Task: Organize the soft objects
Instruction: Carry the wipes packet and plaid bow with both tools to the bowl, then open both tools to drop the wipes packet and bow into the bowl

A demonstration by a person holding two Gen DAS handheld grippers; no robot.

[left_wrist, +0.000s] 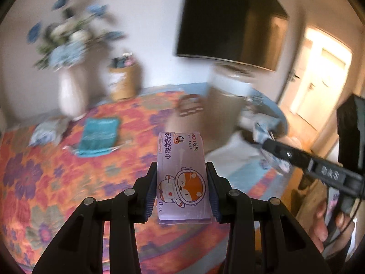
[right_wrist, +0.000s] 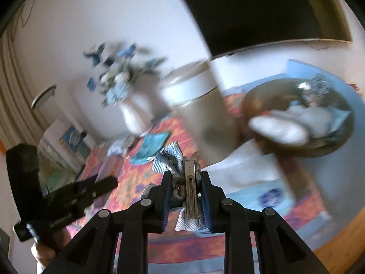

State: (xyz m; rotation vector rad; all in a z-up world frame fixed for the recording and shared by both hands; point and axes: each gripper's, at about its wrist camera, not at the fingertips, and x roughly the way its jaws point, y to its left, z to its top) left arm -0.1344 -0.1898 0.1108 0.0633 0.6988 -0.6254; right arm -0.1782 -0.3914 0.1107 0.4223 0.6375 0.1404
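The left tongs (left_wrist: 181, 178) are clamped on a purple tissue pack (left_wrist: 181, 173), gripping it by its long sides so that it sticks forward between the blue pads, above the surface (left_wrist: 45, 182) with its orange and purple flowered cloth. The pack shows a cartoon animal in a helmet and the print "8 PCS".

The right tongs (right_wrist: 186, 189) are clamped on a hair bow (right_wrist: 173, 157) of light blue patterned fabric, with its metal clip (right_wrist: 190, 191) lying lengthwise between the two sides. In the left wrist view the same bow (left_wrist: 269, 146) hangs at the tip of the right tongs, off to the right of the tissue pack and apart from it.

On the cloth farther back lie a teal pouch (left_wrist: 99, 134) and, to its left, a pale blue and white packet (left_wrist: 46, 132). A white vase (left_wrist: 71, 91) of blue and white flowers stands behind them, beside a cardboard tube (left_wrist: 122, 80).

To the right sits a round basket (right_wrist: 319, 123) holding white and blue soft things, too blurred to name. A tall pale cylinder (right_wrist: 200, 116) stands between the vase and the basket. A dark screen (left_wrist: 228, 18) hangs on the wall above.
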